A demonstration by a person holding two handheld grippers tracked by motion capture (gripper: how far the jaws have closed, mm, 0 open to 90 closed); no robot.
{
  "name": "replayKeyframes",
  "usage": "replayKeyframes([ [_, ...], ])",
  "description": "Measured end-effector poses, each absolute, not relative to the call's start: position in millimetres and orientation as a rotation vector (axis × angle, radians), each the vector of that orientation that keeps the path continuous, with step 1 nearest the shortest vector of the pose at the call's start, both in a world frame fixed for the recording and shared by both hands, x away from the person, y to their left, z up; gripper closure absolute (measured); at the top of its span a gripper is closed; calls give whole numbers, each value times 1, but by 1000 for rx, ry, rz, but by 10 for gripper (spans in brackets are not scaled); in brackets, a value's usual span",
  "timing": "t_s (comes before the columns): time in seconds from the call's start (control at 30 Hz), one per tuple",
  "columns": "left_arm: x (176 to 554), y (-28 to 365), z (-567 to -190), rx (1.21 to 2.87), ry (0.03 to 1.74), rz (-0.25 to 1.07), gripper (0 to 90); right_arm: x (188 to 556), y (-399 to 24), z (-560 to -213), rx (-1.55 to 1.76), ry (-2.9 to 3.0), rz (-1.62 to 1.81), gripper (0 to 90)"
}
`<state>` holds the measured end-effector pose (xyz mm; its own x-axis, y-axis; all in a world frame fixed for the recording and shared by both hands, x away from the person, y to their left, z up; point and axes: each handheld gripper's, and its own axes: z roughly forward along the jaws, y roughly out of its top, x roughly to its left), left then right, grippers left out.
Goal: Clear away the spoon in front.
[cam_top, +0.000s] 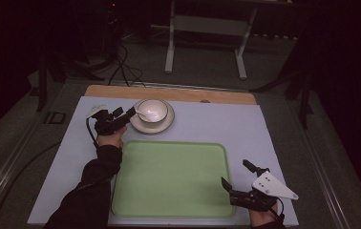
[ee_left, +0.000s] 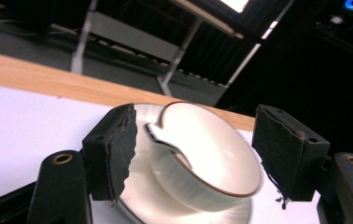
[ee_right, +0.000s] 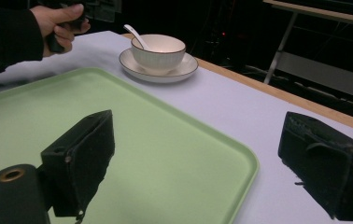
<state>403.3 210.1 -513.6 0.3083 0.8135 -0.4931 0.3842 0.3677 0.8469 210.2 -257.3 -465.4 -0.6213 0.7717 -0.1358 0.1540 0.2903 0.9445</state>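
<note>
Big light-green tray takes up the near middle of the table, and at about 11 o'clock from it sits a white saucer with a bowl on it – spoon resting inside. Left gripper has its jaws spread wide around the bowl's near rim, not touching. Right gripper hangs at the tray's 4 o'clock corner, jaws wide apart too – holding nothing.

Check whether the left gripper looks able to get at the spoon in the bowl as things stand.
Probably yes: the left gripper is open beside the bowl, and the spoon handle sticks out over the rim between its fingers, unobstructed.
</note>
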Motion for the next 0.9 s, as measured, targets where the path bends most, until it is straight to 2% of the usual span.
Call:
replayKeyframes([
  [0.1,408,211,-520,1169,1344,358,318,211,-257,-466,828,1972,1346,107],
  [0.27,413,208,-526,1158,1354,331,373,210,-258,-466,827,1965,1349,108],
  [0.6,425,202,-535,1134,1393,266,570,213,-260,-467,845,1970,1361,108],
  [0.9,431,199,-540,1090,1427,243,653,213,-261,-467,852,1968,1364,108],
])
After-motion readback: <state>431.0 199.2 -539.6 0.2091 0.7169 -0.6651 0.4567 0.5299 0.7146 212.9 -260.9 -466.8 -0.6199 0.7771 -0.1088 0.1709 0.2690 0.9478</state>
